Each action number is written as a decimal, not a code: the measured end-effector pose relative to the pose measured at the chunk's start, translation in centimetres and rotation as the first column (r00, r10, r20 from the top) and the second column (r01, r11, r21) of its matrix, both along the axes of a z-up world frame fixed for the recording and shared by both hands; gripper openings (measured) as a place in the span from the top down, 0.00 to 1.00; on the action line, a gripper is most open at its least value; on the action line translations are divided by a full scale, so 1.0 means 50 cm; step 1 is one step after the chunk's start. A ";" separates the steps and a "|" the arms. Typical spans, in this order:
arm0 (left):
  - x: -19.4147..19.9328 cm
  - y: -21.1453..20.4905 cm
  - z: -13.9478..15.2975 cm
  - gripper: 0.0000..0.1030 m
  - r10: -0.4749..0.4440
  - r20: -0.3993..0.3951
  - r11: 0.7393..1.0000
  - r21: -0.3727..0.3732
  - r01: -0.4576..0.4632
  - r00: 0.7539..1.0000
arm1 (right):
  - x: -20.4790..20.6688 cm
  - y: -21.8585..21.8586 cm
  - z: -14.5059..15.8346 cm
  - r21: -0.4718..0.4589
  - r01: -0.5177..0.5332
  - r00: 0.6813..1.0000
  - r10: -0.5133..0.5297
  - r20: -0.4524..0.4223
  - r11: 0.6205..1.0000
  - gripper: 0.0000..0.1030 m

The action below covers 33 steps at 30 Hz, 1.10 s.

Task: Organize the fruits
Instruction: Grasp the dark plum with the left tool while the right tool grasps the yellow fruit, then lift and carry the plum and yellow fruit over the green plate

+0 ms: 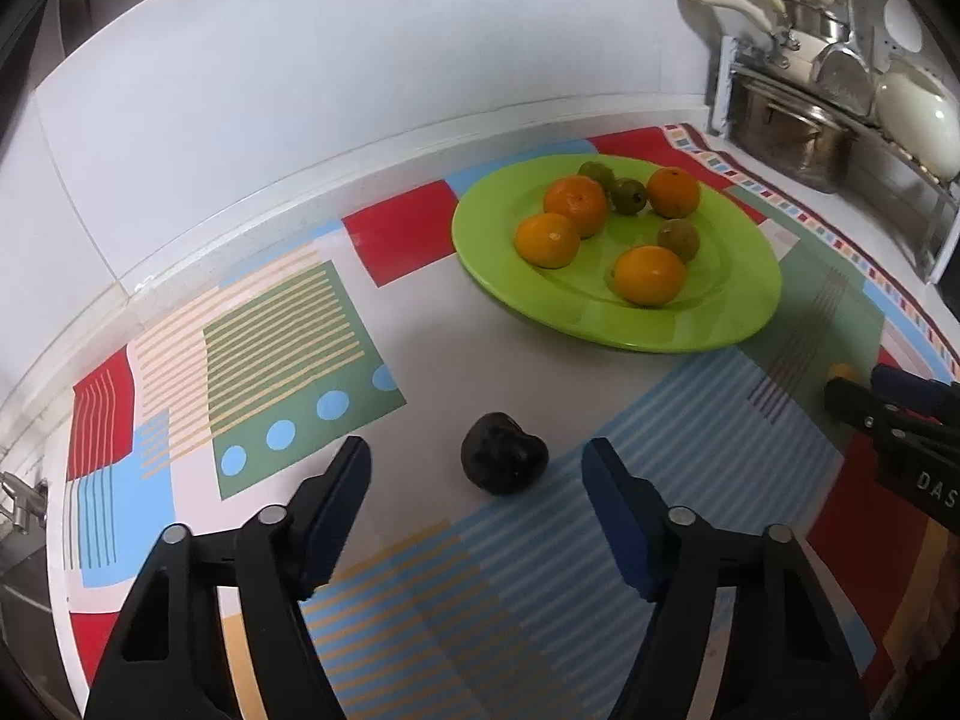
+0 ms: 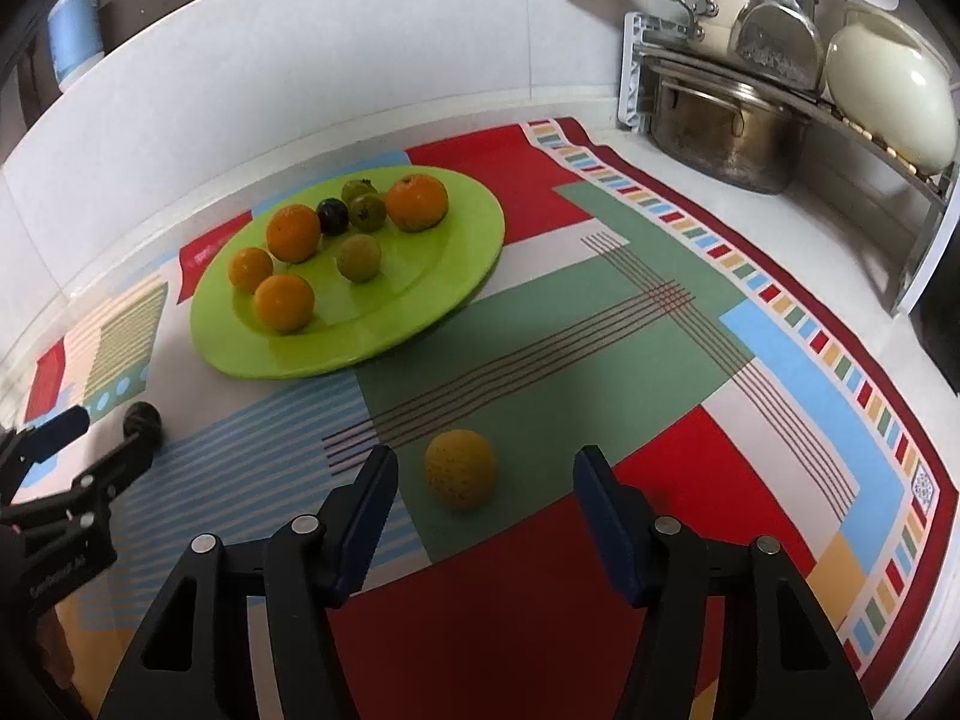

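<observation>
A green plate [image 1: 720, 324] [image 2: 240, 354] lies on the patterned mat and holds several oranges [image 1: 649, 275] [image 2: 284, 303] and small green fruits [image 1: 678, 238] [image 2: 358, 258]; the right wrist view also shows a dark fruit [image 2: 332, 216] on it. A dark fruit [image 1: 504, 461] [image 2: 142, 420] lies on the mat just ahead of my open left gripper [image 1: 477, 468] [image 2: 96, 441], between its fingers' line. A yellow dimpled fruit [image 2: 460, 468] lies on the mat just ahead of my open right gripper [image 2: 485, 474], whose fingertips [image 1: 840, 390] show at the left wrist view's right edge.
A metal rack [image 2: 888, 138] [image 1: 900, 150] in the far right corner holds a steel pot [image 2: 720, 120], pans with cream handles and a cream dish [image 2: 894, 96]. White tiled wall runs behind the counter. A blue-and-white container [image 2: 75, 30] stands on the ledge at the far left.
</observation>
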<state>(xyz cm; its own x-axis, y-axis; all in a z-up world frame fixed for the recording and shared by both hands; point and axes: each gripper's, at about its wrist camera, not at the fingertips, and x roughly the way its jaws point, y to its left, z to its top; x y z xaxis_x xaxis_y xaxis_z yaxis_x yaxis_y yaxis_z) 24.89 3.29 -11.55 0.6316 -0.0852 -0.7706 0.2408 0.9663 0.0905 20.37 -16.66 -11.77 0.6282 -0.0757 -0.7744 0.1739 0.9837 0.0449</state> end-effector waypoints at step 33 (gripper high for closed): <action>-0.022 -0.037 0.011 0.69 -0.036 -0.020 0.997 -0.066 0.034 0.999 | 0.001 -0.006 -0.003 0.078 -0.125 0.992 0.125 0.005 0.989 0.74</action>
